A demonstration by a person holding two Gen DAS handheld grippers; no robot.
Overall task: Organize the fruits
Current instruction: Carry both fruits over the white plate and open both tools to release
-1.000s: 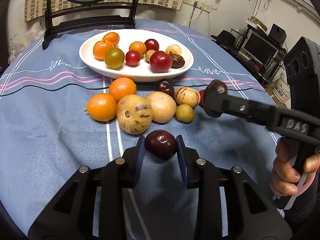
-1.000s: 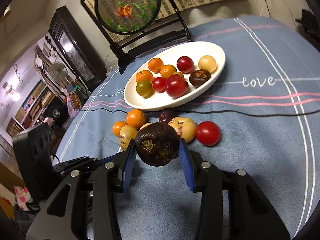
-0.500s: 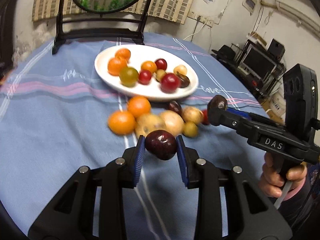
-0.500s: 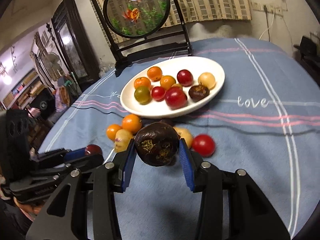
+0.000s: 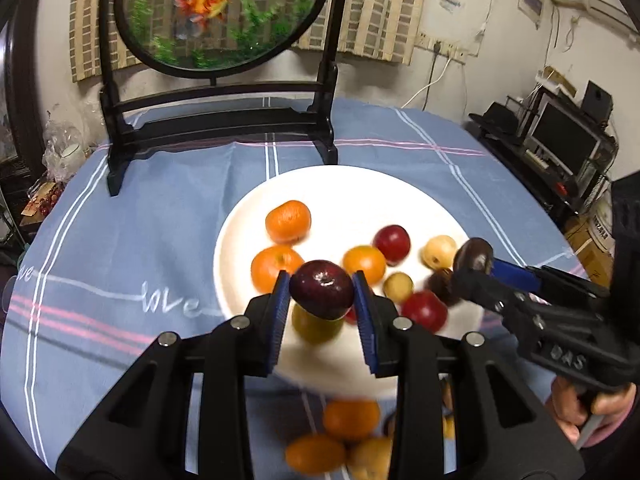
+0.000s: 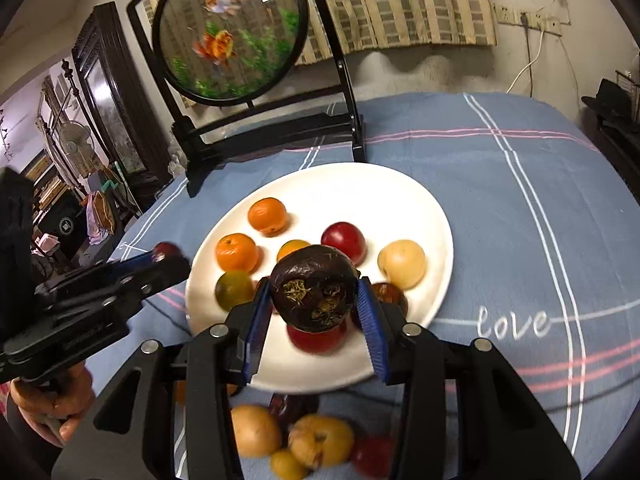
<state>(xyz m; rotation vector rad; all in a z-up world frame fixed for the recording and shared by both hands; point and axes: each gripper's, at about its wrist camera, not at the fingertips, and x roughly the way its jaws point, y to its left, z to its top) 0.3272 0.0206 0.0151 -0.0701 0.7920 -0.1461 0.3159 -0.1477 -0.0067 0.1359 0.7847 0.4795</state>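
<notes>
My left gripper [image 5: 321,292] is shut on a dark red plum [image 5: 322,288] and holds it above the near part of the white plate [image 5: 352,184]. My right gripper [image 6: 314,300] is shut on a wrinkled dark purple passion fruit [image 6: 314,286] above the plate [image 6: 400,184]. The plate holds oranges [image 5: 288,220], a red plum [image 5: 392,239], a yellow fruit [image 6: 401,263] and several others. Each gripper shows in the other's view: the right gripper [image 5: 474,258], the left gripper [image 6: 164,254].
Loose fruit lies on the blue cloth in front of the plate, with oranges [image 5: 350,418] and yellow fruit [image 6: 320,440] among it. A black stand with a round goldfish panel [image 5: 216,12] stands behind the plate. Shelves with electronics [image 5: 560,140] are at the right.
Both grippers have moved forward and up with their fruit, from over the loose pile to above the plate. The pile now lies below and behind the fingertips.
</notes>
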